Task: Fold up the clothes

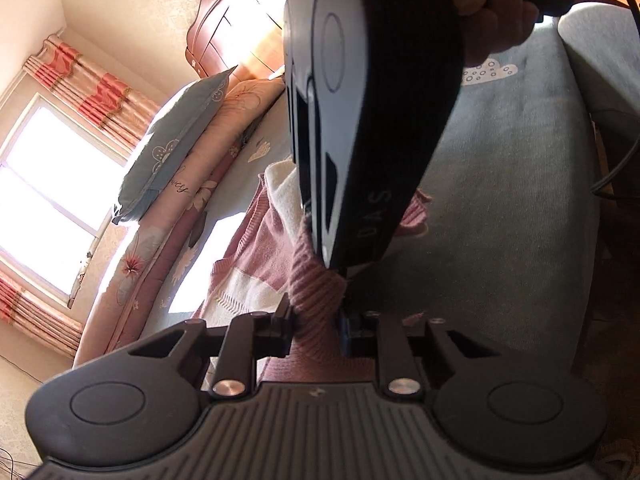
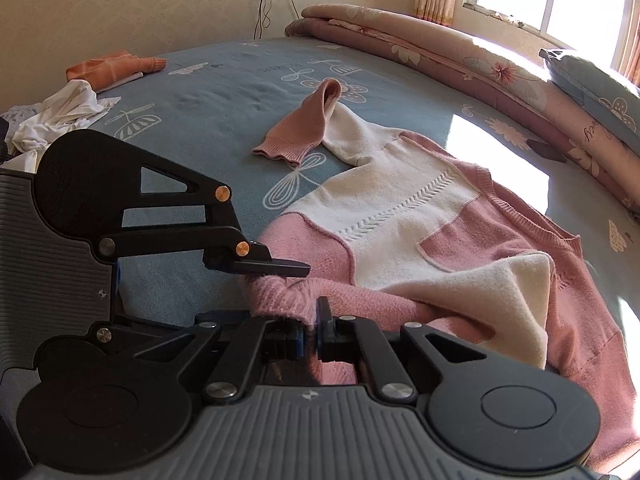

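A pink and cream knit sweater [image 2: 400, 216] lies spread on the blue patterned bedsheet [image 2: 224, 92], with one sleeve [image 2: 320, 120] stretched away and the other folded over the body. My right gripper [image 2: 310, 330] is shut on the pink hem at the near edge. Just to its left, the upper finger [image 2: 280, 267] of my left gripper lies across the same bunched hem. In the left wrist view my left gripper [image 1: 318, 324] is shut on a ribbed pink fold of the sweater [image 1: 316, 300]. The right gripper's black casing [image 1: 372, 120] comes down onto the cloth just beyond it.
An orange garment [image 2: 116, 66] and a heap of white clothes [image 2: 64, 114] lie at the far left of the bed. A rolled floral quilt [image 2: 460, 64] and a blue pillow [image 2: 592, 84] line the window side. A hand [image 1: 496, 12] holds the right gripper.
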Motion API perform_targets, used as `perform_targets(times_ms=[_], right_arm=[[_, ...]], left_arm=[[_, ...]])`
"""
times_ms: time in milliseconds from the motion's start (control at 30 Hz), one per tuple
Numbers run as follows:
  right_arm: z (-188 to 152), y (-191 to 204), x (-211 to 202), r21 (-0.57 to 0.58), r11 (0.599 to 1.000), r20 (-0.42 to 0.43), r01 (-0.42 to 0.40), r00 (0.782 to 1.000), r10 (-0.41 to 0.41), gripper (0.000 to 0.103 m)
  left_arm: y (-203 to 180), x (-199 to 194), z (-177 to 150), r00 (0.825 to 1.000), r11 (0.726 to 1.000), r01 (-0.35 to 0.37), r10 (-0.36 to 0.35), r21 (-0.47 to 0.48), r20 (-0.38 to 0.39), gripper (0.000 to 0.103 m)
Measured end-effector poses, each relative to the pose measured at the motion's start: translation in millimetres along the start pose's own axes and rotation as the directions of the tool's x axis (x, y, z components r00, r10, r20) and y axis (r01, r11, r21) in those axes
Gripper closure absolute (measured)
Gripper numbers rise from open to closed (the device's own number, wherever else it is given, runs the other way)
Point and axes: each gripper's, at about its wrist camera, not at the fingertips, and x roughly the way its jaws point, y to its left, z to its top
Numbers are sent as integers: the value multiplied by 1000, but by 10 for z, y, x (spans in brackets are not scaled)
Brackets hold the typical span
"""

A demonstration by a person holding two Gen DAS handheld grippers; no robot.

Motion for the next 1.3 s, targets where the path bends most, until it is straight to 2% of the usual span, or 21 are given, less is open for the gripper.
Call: perform_targets(times_ms=[100, 167, 200, 300, 433, 533, 667, 767, 833, 900, 1033, 1167, 1300], right_arm=[[-51, -25, -74, -6, 1000, 33, -12, 999, 12, 87], [-111, -55, -143, 1, 1000, 57, -24, 998, 24, 72], [-164, -72, -179, 3, 1000, 66, -22, 998, 22, 69], [-372, -168, -267, 29, 1000, 70, -12, 997, 10, 67], [-649, -436, -310, 162, 987, 51, -5, 999, -3, 66], [-799, -733, -301, 321, 947, 58, 27, 997, -48, 65], [-968, -1231, -133, 554, 833, 85, 20, 993, -80, 57], [-1032, -1449, 46, 635, 772, 125, -35, 990, -58, 53], [-1039, -1510, 142, 652, 755, 145, -65, 989, -40, 52], [-1008, -1513, 223, 643, 762, 155, -79, 988, -28, 51], [-943, -1415, 325, 581, 809, 165, -93, 986, -5, 47], [-907, -1308, 435, 506, 858, 153, -85, 988, 8, 47], [-918, -1295, 473, 467, 880, 156, -87, 988, 15, 45]], left_arm=[[92, -35, -19, 998, 998, -58, 58, -17, 0, 86], [196, -77, -31, 996, 995, -85, 85, -52, 4, 86], [260, -96, -33, 996, 993, -94, 94, -68, 0, 86], [431, -134, -39, 992, 987, -127, 127, -101, -4, 86], [605, -109, -88, 989, 981, -145, 144, -132, -16, 86], [574, -125, -40, 988, 979, -151, 150, -138, -20, 86], [596, -104, -26, 988, 977, -157, 155, -145, -20, 85], [622, -62, -64, 986, 976, -164, 160, -141, -35, 85], [666, 11, -151, 983, 974, -180, 171, -141, -72, 85], [765, 98, -263, 974, 964, -207, 188, -167, -126, 85], [985, 345, -462, 958, 940, -227, 169, -254, -230, 85], [1032, 557, -533, 946, 938, -244, 175, -245, -273, 85], [1146, 742, -620, 932, 931, -269, 185, -249, -313, 85]])
